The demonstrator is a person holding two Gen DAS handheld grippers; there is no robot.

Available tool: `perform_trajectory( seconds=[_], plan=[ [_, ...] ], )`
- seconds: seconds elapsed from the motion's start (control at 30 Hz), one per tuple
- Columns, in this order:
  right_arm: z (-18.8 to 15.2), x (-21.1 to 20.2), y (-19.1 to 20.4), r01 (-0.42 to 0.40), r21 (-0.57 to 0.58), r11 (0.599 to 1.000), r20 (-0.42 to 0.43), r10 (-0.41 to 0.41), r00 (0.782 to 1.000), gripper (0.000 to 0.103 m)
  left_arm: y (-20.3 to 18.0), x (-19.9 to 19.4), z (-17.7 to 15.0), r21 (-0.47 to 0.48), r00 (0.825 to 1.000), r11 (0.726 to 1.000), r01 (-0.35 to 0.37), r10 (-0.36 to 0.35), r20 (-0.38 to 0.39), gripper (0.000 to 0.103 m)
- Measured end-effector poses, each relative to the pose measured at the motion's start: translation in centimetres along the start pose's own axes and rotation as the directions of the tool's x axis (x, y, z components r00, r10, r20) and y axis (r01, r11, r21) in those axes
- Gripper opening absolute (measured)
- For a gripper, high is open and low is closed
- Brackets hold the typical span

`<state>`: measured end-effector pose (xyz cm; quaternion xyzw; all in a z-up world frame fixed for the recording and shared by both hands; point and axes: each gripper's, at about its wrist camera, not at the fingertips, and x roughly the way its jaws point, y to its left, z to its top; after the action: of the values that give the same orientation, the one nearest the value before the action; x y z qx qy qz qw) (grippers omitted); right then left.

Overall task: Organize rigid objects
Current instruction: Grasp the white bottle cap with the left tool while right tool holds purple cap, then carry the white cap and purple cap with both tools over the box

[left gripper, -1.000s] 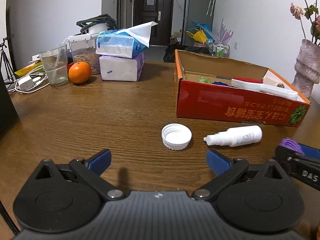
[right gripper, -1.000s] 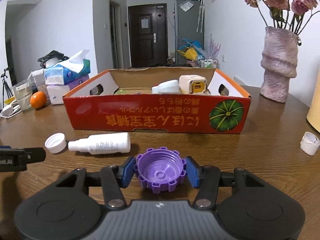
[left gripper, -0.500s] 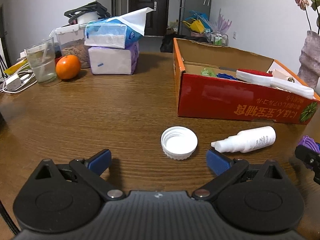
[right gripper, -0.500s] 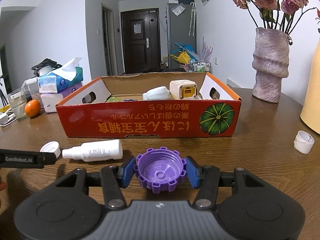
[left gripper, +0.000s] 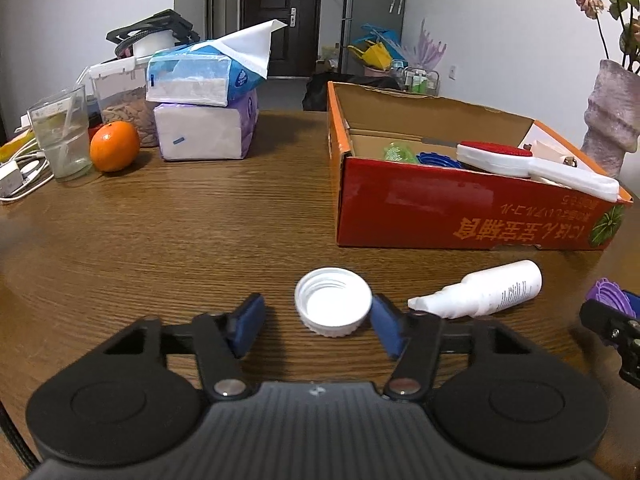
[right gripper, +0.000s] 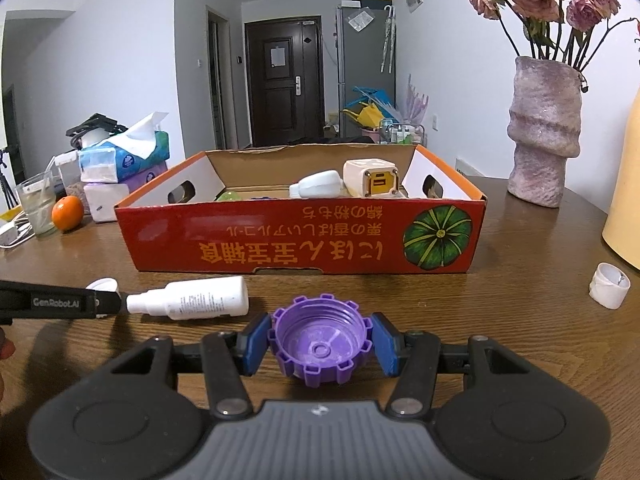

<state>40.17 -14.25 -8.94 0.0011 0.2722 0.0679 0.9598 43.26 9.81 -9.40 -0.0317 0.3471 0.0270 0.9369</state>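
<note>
A white screw cap (left gripper: 333, 307) lies open side up on the wooden table, between the blue pads of my left gripper (left gripper: 316, 322). The jaws are closing. The right pad is at the cap's rim and the left pad is still apart from it. A white spray bottle (left gripper: 486, 290) lies on its side just right of it. My right gripper (right gripper: 320, 342) is shut on a purple ribbed cap (right gripper: 320, 356), held in front of the red cardboard box (right gripper: 296, 240). The box holds several items, among them a white bottle and a cream charger block.
A second small white cap (right gripper: 609, 285) sits on the table at the right, near a yellow object. A textured vase (right gripper: 544, 140) with dried roses stands behind it. At the back left are an orange (left gripper: 115, 146), a glass (left gripper: 60, 136), stacked tissue packs (left gripper: 204, 96) and cables.
My left gripper has moved forward to the white cap and its jaws have narrowed from wide open to close around it. The right gripper keeps still with the purple cap.
</note>
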Motion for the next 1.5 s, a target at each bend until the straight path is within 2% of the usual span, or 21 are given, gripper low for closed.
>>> perform_trajectory(
  seconds=[0.1, 0.43, 0.77, 1.13, 1.5],
  plan=[
    [0.0, 0.0, 0.0, -0.002, -0.004, 1.000, 0.001, 0.002, 1.000, 0.053, -0.1, -0.1, 0.0, 0.007, 1.000, 1.000, 0.007, -0.007, 0.004, 0.042],
    [0.0, -0.5, 0.0, -0.020, -0.005, 1.000, 0.011, 0.020, 1.000, 0.053, -0.4, -1.1, -0.4, 0.026, 0.999, 1.000, -0.007, 0.007, 0.032, 0.042],
    [0.3, -1.8, -0.3, -0.047, 0.008, 0.999, 0.049, 0.046, 0.998, 0.053, -0.8, -3.5, -1.1, -0.001, 0.997, 1.000, -0.002, 0.002, 0.081, 0.042],
    [0.8, -3.5, -0.7, -0.074, 0.013, 0.997, 0.096, 0.073, 0.993, 0.053, -3.0, -6.2, -1.6, 0.009, 0.989, 1.000, 0.023, -0.024, 0.145, 0.042],
    [1.8, -5.1, -1.7, -0.090, 0.036, 0.995, 0.156, 0.084, 0.984, 0.053, -6.0, -7.6, -0.9, 0.011, 0.981, 0.998, 0.058, -0.059, 0.187, 0.042]
  ],
)
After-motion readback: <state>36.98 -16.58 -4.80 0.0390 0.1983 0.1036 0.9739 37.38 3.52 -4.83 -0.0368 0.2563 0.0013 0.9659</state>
